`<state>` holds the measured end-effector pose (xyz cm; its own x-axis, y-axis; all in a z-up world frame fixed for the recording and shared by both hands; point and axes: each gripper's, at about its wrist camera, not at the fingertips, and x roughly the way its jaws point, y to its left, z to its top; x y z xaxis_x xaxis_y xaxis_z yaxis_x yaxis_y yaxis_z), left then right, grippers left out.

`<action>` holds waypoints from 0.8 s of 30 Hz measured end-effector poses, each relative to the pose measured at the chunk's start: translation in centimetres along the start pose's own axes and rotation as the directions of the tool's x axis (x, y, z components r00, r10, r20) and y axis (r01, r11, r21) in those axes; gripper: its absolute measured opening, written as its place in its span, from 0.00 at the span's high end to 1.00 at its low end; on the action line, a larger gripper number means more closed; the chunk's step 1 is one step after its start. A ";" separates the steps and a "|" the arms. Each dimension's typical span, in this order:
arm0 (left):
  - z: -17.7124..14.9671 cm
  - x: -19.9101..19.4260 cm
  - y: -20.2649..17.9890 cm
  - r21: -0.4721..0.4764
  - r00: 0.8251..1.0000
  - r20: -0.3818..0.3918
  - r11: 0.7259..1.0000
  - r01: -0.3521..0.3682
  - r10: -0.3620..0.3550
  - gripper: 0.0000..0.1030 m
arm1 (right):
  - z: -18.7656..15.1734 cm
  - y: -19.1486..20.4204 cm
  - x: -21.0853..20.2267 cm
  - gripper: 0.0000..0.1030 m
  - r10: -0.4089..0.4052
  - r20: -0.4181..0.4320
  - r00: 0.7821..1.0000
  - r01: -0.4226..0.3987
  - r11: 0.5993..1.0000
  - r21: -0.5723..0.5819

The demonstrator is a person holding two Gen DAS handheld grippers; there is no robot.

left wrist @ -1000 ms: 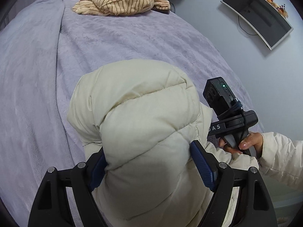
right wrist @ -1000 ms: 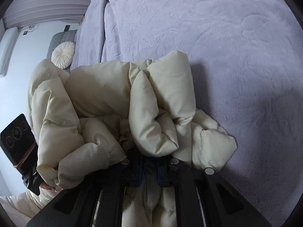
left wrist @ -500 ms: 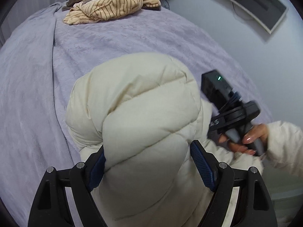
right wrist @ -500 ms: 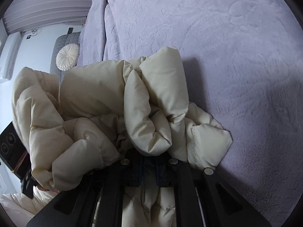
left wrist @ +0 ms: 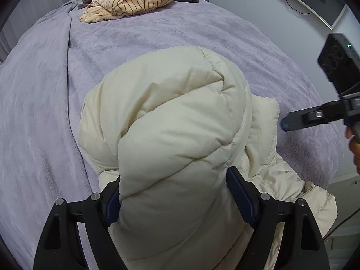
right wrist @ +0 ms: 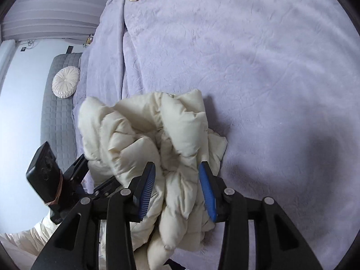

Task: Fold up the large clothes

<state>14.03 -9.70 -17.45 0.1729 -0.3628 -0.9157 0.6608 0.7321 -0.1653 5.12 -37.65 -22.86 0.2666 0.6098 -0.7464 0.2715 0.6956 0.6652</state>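
Cream quilted puffer jacket (left wrist: 171, 135) lies bunched in a thick roll on the bed, on a lilac plush blanket (left wrist: 40, 117) that covers the whole mattress. The left gripper (left wrist: 173, 200) has its jaws set wide and clamped on the fat end of that roll, the blue pads pressing into the padding on both sides, with the bulk of the jacket bulging out ahead of the fingers. The right gripper (right wrist: 177, 186) is opening; folds of the same jacket sit between its blue pads (right wrist: 147, 186), but the pads no longer squeeze them and the fabric hangs loose in the gap. From the left wrist view this right gripper shows just beside the jacket's right edge, apart from it, carried by a hand (left wrist: 354, 148) at the frame's edge. Well ahead of the left gripper, at the far end of the bed, a tan garment with dark stripes (left wrist: 135, 0) lies crumpled on top of a brown one. Off to the left of the right gripper, beyond the bed's edge, a round pleated white cushion (right wrist: 66, 82) rests on a grey quilted seat (right wrist: 56, 117). No container is visible.
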 end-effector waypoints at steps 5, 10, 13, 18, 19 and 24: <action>0.1 0.1 0.3 -0.008 1.000 -0.001 1.000 0.011 -0.011 0.20 | -3.8 6.9 -1.9 0.73 0.078 -0.023 0.997 -0.080 0.991 -0.106; 0.6 -1.4 1.4 -0.029 0.999 -0.010 0.999 0.032 -0.032 0.18 | -8.1 6.9 4.7 0.79 -0.121 -0.162 0.979 0.098 0.985 -0.142; 0.9 -5.5 2.9 -0.052 0.998 0.050 0.998 0.032 -0.029 0.18 | -8.8 4.0 6.6 0.89 -0.128 -0.162 0.979 0.119 0.991 -0.059; 2.9 -7.2 3.0 -0.096 0.978 0.097 0.976 0.194 -0.184 0.18 | -8.8 3.4 6.3 0.89 -0.122 -0.133 0.984 0.115 0.992 -0.061; 3.2 -5.9 2.4 -0.091 0.977 0.082 0.975 0.202 -0.195 0.18 | -8.8 3.4 6.3 0.89 -0.130 -0.125 0.984 0.122 0.990 -0.067; 3.5 3.9 2.5 -0.154 0.991 -0.031 0.980 0.123 -0.129 0.18 | -9.6 2.5 7.3 0.89 -0.162 -0.091 0.983 0.154 0.984 -0.093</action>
<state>18.92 -11.26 -20.18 0.0641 -0.4362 -0.8976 0.5564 0.7623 -0.3308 -1.11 -27.82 -26.84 0.1336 0.5212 -0.8429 0.2219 0.8132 0.5380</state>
